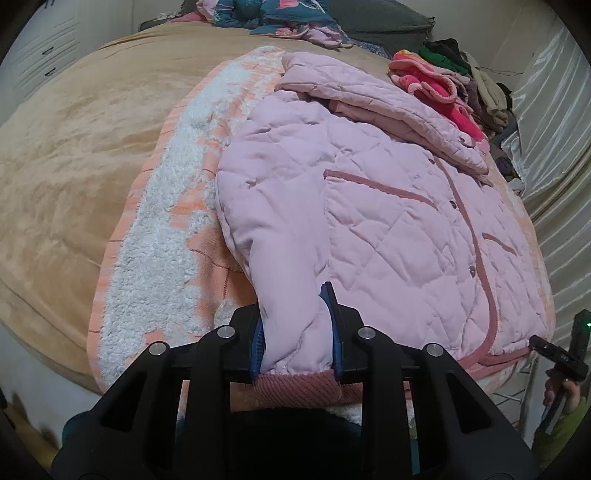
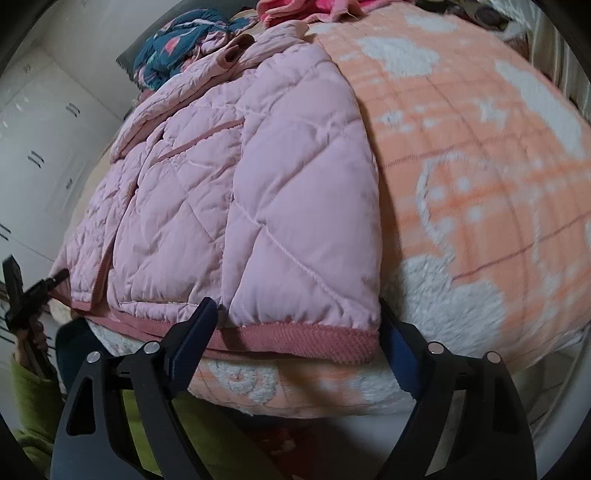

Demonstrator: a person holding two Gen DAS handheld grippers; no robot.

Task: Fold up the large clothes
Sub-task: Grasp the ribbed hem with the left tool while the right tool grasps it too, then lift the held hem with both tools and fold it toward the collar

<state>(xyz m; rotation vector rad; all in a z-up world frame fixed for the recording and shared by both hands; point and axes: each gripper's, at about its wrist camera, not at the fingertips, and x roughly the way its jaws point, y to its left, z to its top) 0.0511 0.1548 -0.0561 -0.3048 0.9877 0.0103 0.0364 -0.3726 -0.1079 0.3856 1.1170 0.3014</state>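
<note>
A pink quilted jacket [image 1: 388, 221] lies front up on a bed, its far sleeve folded across the chest. My left gripper [image 1: 295, 317] is shut on the near sleeve [image 1: 284, 258] just above its ribbed darker pink cuff [image 1: 295, 387]. In the right wrist view the jacket [image 2: 240, 184] has its ribbed hem [image 2: 306, 339] at the bed's near edge. My right gripper [image 2: 297, 306] stands open and wide, with the hem's right corner between its fingers. I cannot see the pads pressing on it.
Under the jacket is an orange and white fleece blanket [image 1: 159, 236] on a tan bedspread [image 1: 74, 147]. Heaps of clothes [image 1: 443, 85] sit at the far right, patterned blue fabric [image 1: 266, 14] at the head. A shiny curtain [image 1: 554, 129] hangs right; white wardrobe doors [image 2: 37, 147] stand left.
</note>
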